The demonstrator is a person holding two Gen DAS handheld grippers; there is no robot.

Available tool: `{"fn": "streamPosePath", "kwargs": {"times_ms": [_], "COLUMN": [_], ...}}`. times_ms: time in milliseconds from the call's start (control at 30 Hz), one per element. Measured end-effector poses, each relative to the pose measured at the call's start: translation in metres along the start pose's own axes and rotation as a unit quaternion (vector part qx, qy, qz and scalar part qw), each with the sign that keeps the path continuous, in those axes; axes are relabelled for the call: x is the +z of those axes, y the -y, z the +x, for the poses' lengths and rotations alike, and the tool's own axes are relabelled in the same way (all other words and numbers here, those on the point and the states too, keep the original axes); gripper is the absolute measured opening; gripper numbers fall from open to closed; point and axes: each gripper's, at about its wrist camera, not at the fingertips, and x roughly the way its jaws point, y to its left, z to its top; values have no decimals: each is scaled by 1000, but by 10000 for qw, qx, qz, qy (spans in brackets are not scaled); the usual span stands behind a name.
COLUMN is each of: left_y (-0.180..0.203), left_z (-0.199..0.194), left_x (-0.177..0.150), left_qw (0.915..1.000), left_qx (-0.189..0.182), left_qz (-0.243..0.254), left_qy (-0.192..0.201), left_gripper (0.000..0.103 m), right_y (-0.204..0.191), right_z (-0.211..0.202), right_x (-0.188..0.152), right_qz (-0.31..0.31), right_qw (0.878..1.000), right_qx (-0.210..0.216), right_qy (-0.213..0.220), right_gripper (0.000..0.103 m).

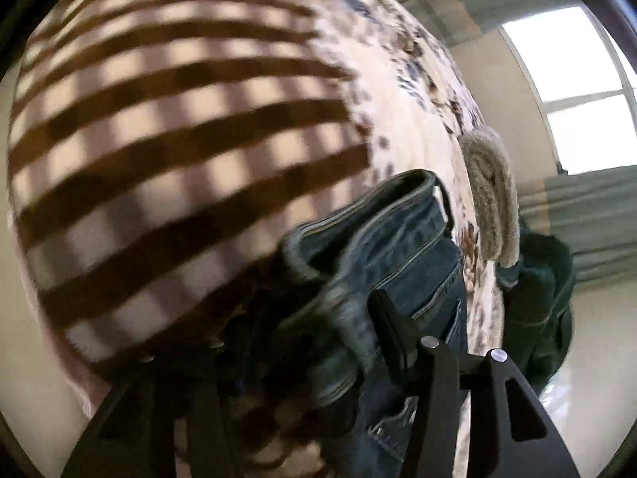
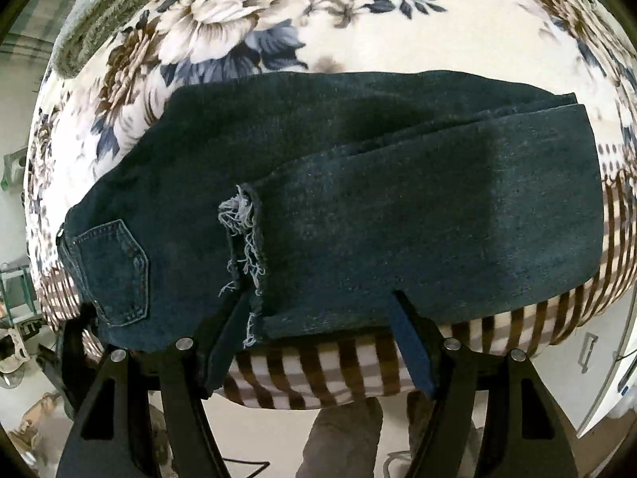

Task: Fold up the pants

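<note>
Two grippers work at a bed covered by a flowered and striped blanket (image 2: 358, 20). The right gripper (image 2: 318, 326) points level at the near edge of the bed, its fingers spread wide and gripping nothing, the left one tucked under the frayed hem (image 2: 243, 239) of the jeans (image 2: 398, 199), which lie folded across the blanket. The left gripper (image 1: 318, 318) tilts toward the waistband (image 1: 378, 231) and clamps a bunch of denim; that view is blurred. A rolled towel (image 1: 491, 195) sits just beyond.
</note>
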Motion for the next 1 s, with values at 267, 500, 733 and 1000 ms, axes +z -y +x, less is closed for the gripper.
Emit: {"fn": "streamPosePath", "kwargs": {"times_ms": [267,500,733,1000], "left_y": [68,169,275,323], "left_z": [-37,-87,-76,17], "left_x": [-4,-45,-160,-353], "left_qw": [9906,9709,9441,8709], "left_qx": [-67,-619,-1326,-922], "left_qz": [1249,2220,3014,4416], "left_qy": [555,653,-137,-1947], "left_gripper": [22,20,20,21], "right_y": [26,85,185,316], "right_z": [2,-27,-67,-87], "right_x": [0,1,7,14], "right_qz": [158,410,859,1567], "right_qw": [9995,9967,9915,9827], "right_qx": [259,609,646,428], "right_qy": [118,357,731,892], "right_gripper": [74,74,74,74]}}
